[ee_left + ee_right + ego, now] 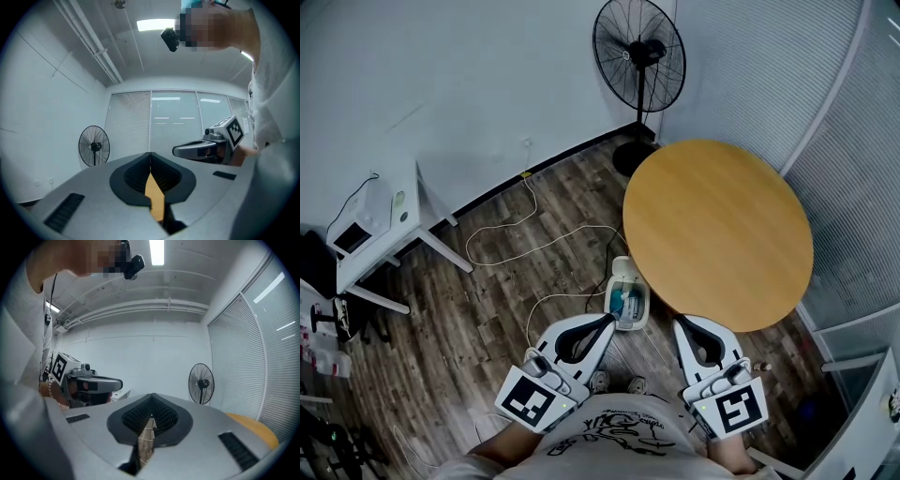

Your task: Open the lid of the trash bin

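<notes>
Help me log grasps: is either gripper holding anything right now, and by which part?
Nothing is held. The left gripper and the right gripper each have their jaws together on nothing. The trash bin is in neither gripper.

My left gripper (150, 154) shows a smooth, matt grey plastic shell, its pads (136, 176) black and ribbed; my right gripper (151, 397) looks the same. Down below, the trash bin (627, 298) looks like pale, slightly glossy plastic. The round table (717, 234) is smooth matt wood, the floor (487, 309) dark grainy planks, the fan (639, 56) black wire.
</notes>
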The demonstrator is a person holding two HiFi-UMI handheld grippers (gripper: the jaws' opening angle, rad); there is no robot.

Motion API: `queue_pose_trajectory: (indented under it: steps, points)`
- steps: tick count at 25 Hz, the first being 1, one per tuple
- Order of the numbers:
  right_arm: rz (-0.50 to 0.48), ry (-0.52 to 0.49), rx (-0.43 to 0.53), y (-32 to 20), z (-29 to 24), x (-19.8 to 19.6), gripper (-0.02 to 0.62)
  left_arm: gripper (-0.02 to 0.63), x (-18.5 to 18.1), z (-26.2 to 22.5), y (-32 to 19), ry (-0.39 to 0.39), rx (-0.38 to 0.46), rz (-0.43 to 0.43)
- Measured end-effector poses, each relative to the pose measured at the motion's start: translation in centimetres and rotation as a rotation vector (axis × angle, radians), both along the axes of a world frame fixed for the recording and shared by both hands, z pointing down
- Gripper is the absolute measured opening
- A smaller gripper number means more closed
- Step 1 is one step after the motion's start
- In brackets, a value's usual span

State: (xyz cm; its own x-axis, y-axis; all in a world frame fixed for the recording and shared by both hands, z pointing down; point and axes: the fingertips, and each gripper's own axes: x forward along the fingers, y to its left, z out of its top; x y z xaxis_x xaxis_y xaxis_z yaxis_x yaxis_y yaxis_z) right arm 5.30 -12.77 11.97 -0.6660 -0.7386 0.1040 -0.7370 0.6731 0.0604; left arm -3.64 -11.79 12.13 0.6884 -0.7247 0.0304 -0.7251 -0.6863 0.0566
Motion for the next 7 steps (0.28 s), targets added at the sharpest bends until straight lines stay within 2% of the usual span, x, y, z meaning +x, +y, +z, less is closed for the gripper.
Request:
queue_pose_trajectory:
  steps: [7]
  points:
    - [0.002,0.003,0.005,-0.51,-0.44,0.45,0.006,0.020,0.44,-0.59,-0.57,0.012,0.025,-0.001]
